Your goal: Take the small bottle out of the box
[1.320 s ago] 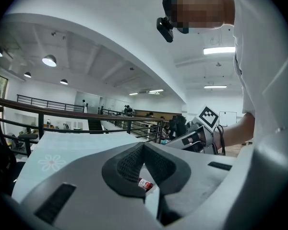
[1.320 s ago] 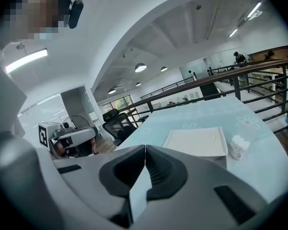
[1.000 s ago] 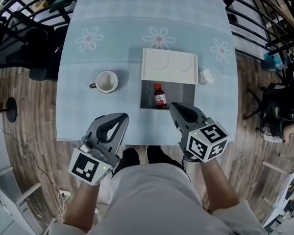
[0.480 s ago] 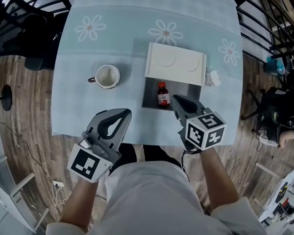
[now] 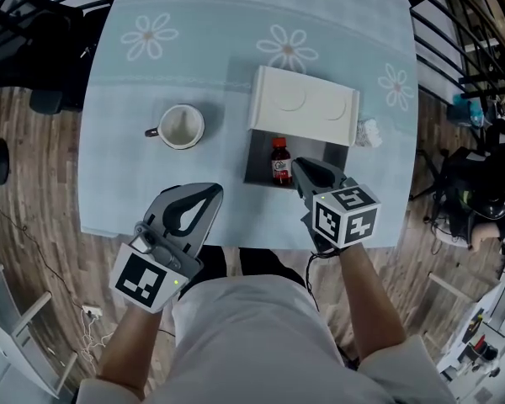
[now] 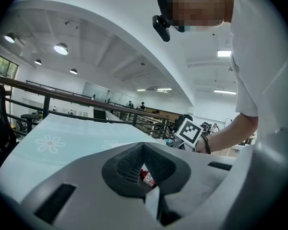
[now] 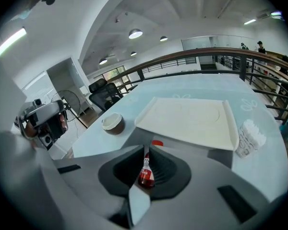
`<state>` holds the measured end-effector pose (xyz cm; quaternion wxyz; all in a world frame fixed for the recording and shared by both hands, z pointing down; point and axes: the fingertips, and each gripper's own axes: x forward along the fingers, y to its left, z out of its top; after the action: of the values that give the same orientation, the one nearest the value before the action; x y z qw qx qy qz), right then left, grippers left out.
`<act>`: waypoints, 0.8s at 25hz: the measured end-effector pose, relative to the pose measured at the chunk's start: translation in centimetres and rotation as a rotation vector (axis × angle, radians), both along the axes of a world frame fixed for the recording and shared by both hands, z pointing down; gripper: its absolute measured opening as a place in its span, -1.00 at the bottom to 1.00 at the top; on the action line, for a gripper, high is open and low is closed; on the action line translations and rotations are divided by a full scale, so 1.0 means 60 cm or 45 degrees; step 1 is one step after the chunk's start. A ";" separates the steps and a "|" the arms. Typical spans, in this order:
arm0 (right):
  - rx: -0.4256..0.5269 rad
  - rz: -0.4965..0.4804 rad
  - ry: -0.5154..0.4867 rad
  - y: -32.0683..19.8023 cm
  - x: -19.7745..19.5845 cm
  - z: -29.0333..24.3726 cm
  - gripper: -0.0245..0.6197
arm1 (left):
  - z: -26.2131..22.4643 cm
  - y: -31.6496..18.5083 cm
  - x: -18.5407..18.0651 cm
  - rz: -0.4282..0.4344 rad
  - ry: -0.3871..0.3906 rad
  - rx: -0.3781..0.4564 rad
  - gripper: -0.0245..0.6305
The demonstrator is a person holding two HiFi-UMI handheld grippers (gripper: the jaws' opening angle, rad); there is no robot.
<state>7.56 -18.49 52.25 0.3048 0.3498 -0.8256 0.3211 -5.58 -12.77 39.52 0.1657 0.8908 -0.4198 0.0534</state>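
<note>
A small bottle (image 5: pixel 279 162) with a red cap and a red-and-white label stands upright inside the open grey box (image 5: pixel 257 168) at mid-table. The box's white lid (image 5: pixel 303 106) is folded back behind it. My right gripper (image 5: pixel 297 166) is shut and empty, its tip over the box's front right part, just right of the bottle. In the right gripper view the bottle (image 7: pixel 146 172) shows through the slit between the shut jaws (image 7: pixel 146 150). My left gripper (image 5: pixel 210 191) is shut and empty above the table's front edge, left of the box; the bottle (image 6: pixel 146 177) shows past it.
A white mug (image 5: pixel 179 127) stands left of the box. A crumpled white paper (image 5: pixel 370 131) lies at the lid's right end. Black railings and chairs surround the table with its blue flowered cloth (image 5: pixel 151 74). Wooden floor lies on both sides.
My right gripper has sunk and moved forward over the box's front, ending close beside the bottle. The left gripper dipped a little near the table's front edge. Both stayed shut.
</note>
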 end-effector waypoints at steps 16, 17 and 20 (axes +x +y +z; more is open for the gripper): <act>-0.069 -0.053 0.162 -0.003 -0.014 0.062 -0.48 | 0.039 -0.004 -0.024 0.006 0.035 -0.052 -0.91; -0.074 -0.057 0.174 -0.003 -0.015 0.066 -0.45 | 0.041 -0.004 -0.026 0.005 0.037 -0.055 -0.91; -0.095 -0.073 0.204 -0.001 -0.018 0.077 -0.32 | 0.047 -0.004 -0.031 0.004 0.042 -0.060 -0.91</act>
<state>6.47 -18.53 56.90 0.3918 0.3392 -0.7956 0.3138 -7.46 -13.04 42.31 0.1932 0.8881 -0.4142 0.0489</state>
